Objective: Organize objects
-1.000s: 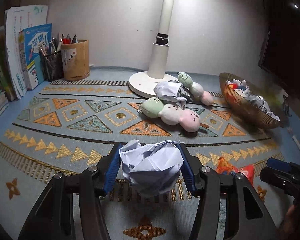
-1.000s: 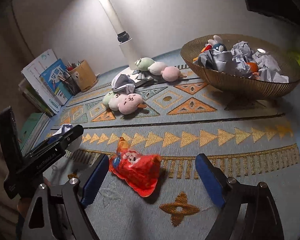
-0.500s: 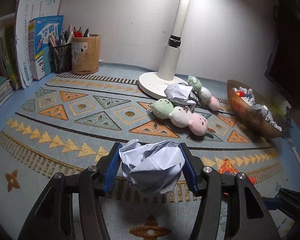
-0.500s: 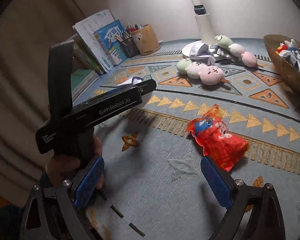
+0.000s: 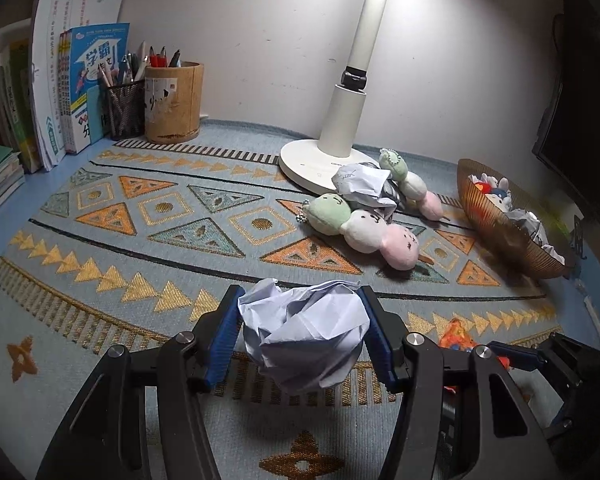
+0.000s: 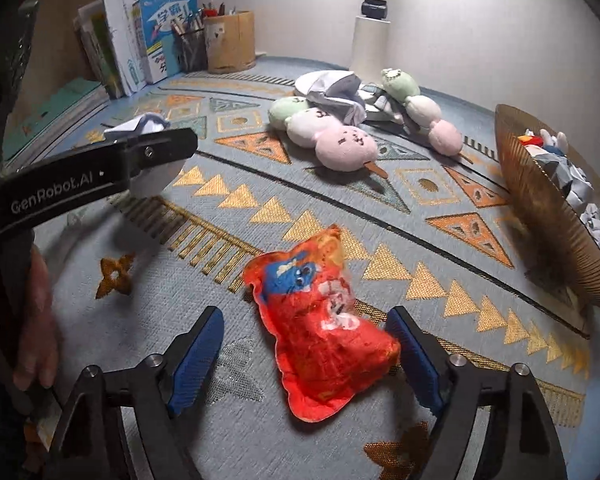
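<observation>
My right gripper (image 6: 304,356) is nearer the red snack packet (image 6: 320,320); its jaws are closing astride it, packet flat on the bench, long axis slanting across them, seemingly untouched. My left gripper (image 5: 300,336) clamps a crumpled paper ball (image 5: 304,336) beside the packet.

Both wrist views look down, close over one patterned mat (image 5: 148,216), sharing the plush toys (image 6: 324,132).
</observation>
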Available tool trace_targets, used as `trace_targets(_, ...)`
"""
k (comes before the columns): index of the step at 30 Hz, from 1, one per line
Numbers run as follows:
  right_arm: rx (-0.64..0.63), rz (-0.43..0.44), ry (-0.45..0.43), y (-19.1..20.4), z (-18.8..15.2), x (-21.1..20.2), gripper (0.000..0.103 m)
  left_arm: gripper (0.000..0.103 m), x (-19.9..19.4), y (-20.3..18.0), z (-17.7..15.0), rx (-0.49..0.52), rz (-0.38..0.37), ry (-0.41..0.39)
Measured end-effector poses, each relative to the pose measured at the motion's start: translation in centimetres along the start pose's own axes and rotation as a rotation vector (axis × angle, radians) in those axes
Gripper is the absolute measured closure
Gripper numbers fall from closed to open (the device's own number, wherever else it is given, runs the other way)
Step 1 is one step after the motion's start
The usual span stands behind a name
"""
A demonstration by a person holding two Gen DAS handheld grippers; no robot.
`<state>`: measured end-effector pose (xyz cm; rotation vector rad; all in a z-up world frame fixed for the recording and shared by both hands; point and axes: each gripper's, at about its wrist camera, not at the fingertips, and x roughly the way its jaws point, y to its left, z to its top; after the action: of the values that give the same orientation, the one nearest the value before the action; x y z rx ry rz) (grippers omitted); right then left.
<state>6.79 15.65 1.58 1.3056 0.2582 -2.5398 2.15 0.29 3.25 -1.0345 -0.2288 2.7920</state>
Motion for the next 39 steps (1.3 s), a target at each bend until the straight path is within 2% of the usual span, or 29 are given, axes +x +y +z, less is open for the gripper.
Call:
trace_targets(3, 0.228, 0.022, 0.026, -2.0, 0.4, -0.4, 0.054, 0.048, 0.0, -0.1, 0.0, 0.004, 0.000, -0.001)
trace_targets(5, 0.299, 0.037, 0.022, -2.9, 0.3, -0.4, 0.054, 0.048, 0.0, -0.2, 0.0, 0.009, 0.003, 0.001)
trace_targets(8, 0.218, -0.006, -0.021, -1.9, 0.0, -0.4, 0.051, 0.048, 0.0, -0.3, 0.0, 0.016, 0.005, 0.002)
trace_targets(12, 0.135, -0.049, -0.019, -0.1, -0.1, -0.1, 0.026, 0.048, 0.1, -0.3, 0.0, 0.018, 0.003, 0.005)
trace_targets(15, 0.145, -0.048, -0.015, -0.5, 0.0, 0.1, 0.021, 0.048, 0.2, -0.2, 0.1, 0.014, 0.001, 0.006)
trace_targets(19, 0.233, -0.103, -0.015, -1.8, 0.0, 0.2, 0.021, 0.048, 0.2, 0.0, 0.1, 0.002, -0.001, 0.007)
trace_targets(21, 0.256, -0.095, -0.025, -2.3, -0.1, 0.1, 0.021, 0.048, 0.3, 0.1, 0.2, -0.008, -0.003, 0.010)
trace_targets(37, 0.264, -0.098, -0.033, -2.3, -0.2, 0.0, 0.020, 0.047, 0.4, 0.5, 0.2, -0.034, -0.012, 0.017)
trace_targets(38, 0.261, -0.100, -0.035, -2.3, -0.2, -0.1, 0.020, 0.048, 0.4, 0.5, 0.2, -0.034, -0.010, 0.016)
trace_targets(39, 0.254, -0.096, -0.051, -2.1, -0.3, -0.3, 0.031, 0.048, 0.4, 0.4, 0.2, -0.032, -0.010, 0.014)
